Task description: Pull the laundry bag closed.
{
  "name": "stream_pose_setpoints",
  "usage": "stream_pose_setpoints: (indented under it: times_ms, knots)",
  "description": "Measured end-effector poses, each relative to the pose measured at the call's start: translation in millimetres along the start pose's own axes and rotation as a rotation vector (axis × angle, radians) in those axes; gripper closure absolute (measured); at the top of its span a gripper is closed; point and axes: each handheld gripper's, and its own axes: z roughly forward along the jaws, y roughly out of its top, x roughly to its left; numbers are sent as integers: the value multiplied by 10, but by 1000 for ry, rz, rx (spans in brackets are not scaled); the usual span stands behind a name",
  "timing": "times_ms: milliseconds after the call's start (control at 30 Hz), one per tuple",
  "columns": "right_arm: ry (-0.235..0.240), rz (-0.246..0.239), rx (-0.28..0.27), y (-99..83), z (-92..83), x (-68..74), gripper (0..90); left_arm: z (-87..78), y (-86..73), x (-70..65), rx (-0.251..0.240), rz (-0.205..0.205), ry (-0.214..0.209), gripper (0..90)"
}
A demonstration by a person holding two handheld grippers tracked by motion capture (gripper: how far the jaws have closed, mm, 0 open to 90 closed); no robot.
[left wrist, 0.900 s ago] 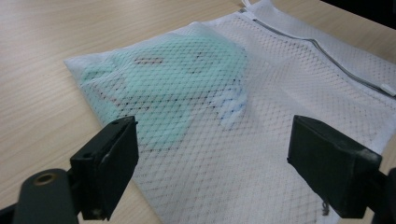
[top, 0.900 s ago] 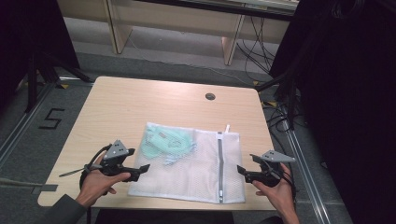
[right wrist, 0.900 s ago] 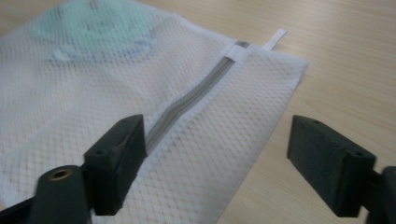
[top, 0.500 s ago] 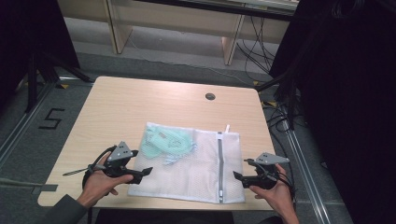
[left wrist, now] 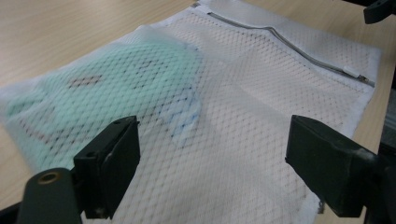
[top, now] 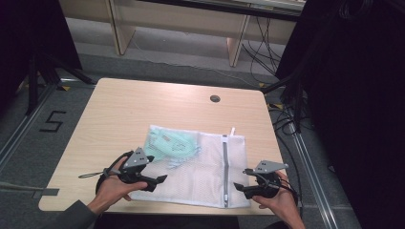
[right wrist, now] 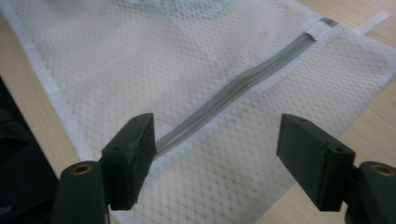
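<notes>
A white mesh laundry bag (top: 205, 174) lies flat on the wooden table (top: 143, 105), with a mint green garment (top: 169, 142) inside its far left part. A grey zipper (top: 224, 164) runs down the bag's right side. My left gripper (top: 160, 180) hovers open over the bag's near left edge; its view shows the bag (left wrist: 261, 93) and the garment (left wrist: 130, 79) between and beyond the left gripper's (left wrist: 212, 140) wide jaws. My right gripper (top: 239, 187) is open at the near right corner. In its view the right gripper (right wrist: 215, 135) straddles the zipper (right wrist: 261, 74) low over the mesh.
A round cable hole (top: 215, 98) sits at the table's far right. Cables trail on the floor right of the table, and wooden shelving legs stand beyond it. The table's near edge runs just under both hands.
Both hands have drawn inward toward the bag: the left gripper moved right onto its near left edge, the right gripper moved left and nearer over the zipper's end. The bag has not moved.
</notes>
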Motion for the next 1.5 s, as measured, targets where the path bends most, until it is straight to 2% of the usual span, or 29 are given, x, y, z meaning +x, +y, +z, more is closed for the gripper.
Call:
stream_pose_setpoints:
  times_ms: [67,100,133,200,233,333,367,400,433,467,500,533,600,633,667,767,800,833,867,967,1000,1033,1067,1100,1167,1267,1300,1400,1500]
  knots:
    - [6,-16,4,1,5,14,311,76,32,-48,7,25,-28,171]
    - [13,-5,11,2,5,37,314,107,42,-77,12,27,-33,171]
    - [11,-28,4,2,14,29,322,154,47,-108,5,36,-39,171]
    - [20,-47,14,2,12,38,329,207,55,-136,26,49,-57,171]
    - [19,-47,13,2,13,51,331,241,53,-158,17,43,-57,171]
    - [41,-59,13,2,23,76,361,336,83,-221,31,74,-72,171]
    - [50,-46,26,0,30,98,381,380,92,-260,26,77,-87,172]
    - [57,-66,35,5,37,94,399,391,99,-278,40,86,-102,172]
    - [69,-52,39,3,44,118,413,417,97,-312,36,94,-101,173]
    - [79,-78,50,8,45,113,429,430,94,-340,42,102,-106,173]
    - [85,-79,48,-1,61,138,446,439,99,-346,63,115,-128,173]
    - [94,-81,63,2,58,149,462,459,90,-372,44,123,-117,174]
    - [103,-109,70,3,71,151,508,473,95,-384,56,123,-134,175]
    - [115,-105,49,-5,96,179,518,474,110,-375,64,140,-133,175]
    - [128,-121,66,2,93,186,528,490,110,-389,55,126,-130,175]
    - [163,-155,105,7,105,219,554,527,103,-415,65,127,-132,175]
    - [164,-166,94,2,133,217,556,532,107,-421,75,130,-143,175]
    - [178,-150,121,0,135,236,557,543,103,-437,67,130,-144,175]
    - [182,-161,129,-7,156,242,559,553,103,-446,63,128,-150,176]
    - [199,-136,145,-21,193,272,549,561,114,-449,68,170,-147,176]
    - [199,-135,153,-18,200,271,546,565,105,-467,66,147,-147,176]
    - [203,-134,153,-22,217,273,546,566,106,-474,67,143,-152,176]
    - [212,-180,152,-13,234,242,546,572,109,-480,72,138,-161,176]
    - [211,-147,180,-18,226,264,545,580,104,-486,72,148,-156,176]
    - [229,-154,191,-18,248,261,541,588,105,-504,86,155,-174,176]
    - [241,-158,208,-13,289,268,531,615,105,-545,71,164,-184,176]
    - [250,-190,200,-3,314,249,529,619,101,-562,74,155,-186,176]
    - [258,-185,217,9,354,243,516,635,101,-575,75,162,-198,176]
    - [266,-202,226,15,387,238,512,628,107,-562,74,161,-192,175]
